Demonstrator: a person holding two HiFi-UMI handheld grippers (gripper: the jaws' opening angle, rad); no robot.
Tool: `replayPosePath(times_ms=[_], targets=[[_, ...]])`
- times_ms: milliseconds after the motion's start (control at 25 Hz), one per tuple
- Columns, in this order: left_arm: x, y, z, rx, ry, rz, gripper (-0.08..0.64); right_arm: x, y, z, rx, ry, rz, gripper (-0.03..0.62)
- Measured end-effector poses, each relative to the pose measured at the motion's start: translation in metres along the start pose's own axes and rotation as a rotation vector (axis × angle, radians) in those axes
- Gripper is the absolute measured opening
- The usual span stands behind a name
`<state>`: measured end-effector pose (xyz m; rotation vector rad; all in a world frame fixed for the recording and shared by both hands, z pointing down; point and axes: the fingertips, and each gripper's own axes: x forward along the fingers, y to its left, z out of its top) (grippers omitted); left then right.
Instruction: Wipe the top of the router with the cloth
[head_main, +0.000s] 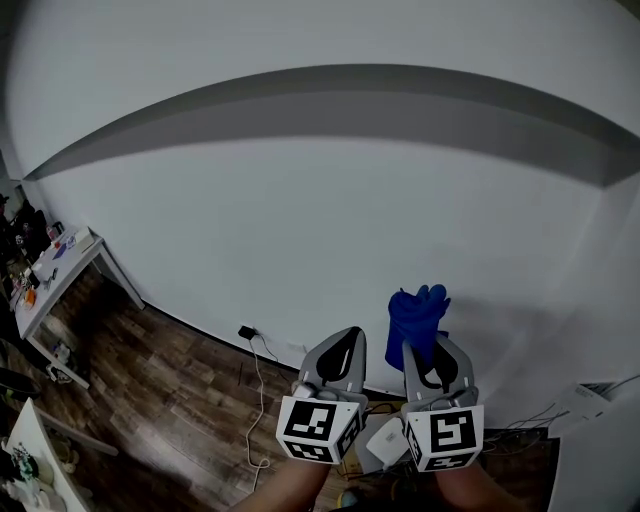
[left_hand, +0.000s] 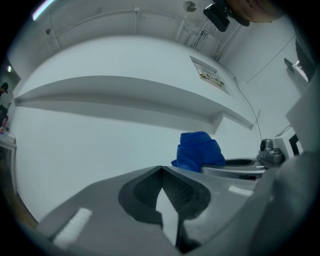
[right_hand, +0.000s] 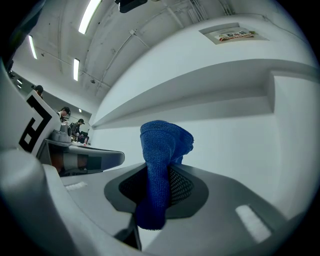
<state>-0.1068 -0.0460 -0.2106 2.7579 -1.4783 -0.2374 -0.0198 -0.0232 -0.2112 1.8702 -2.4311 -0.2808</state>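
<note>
Two tools hung at six o'clock: my left tool (head_main: 349, 335) was clenched on nothing, my right tool (head_main: 432, 348) grasped one blue cloth (head_main: 414, 315) before a white wall (head_main: 320, 200).

Cloth (right_hand: 161, 150) between the right gripper's (right_hand: 161, 169) jaws: blue, nubbly, matt weave. The jaws are smooth matt grey plastic with dark meshed pads (right_hand: 181, 186). Wall (head_main: 300, 200) beyond them: smooth matt white. Floor (head_main: 180, 400) below: grained wood.
</note>
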Motion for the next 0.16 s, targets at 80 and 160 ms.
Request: replayPosePath(times_ms=[80, 160], targets=[[0.0012, -0.0006, -0.0014, -0.013, 0.006, -0.002, 0.0, 0.0004, -0.0011, -0.0009, 0.0, 0.0, 0.0, 0.107], [0.0025, -0.001, -0.0031, -0.024, 0.008, -0.004, 0.0, 0.0007, -0.0025, -0.0021, 0.0, 0.0, 0.0, 0.107]])
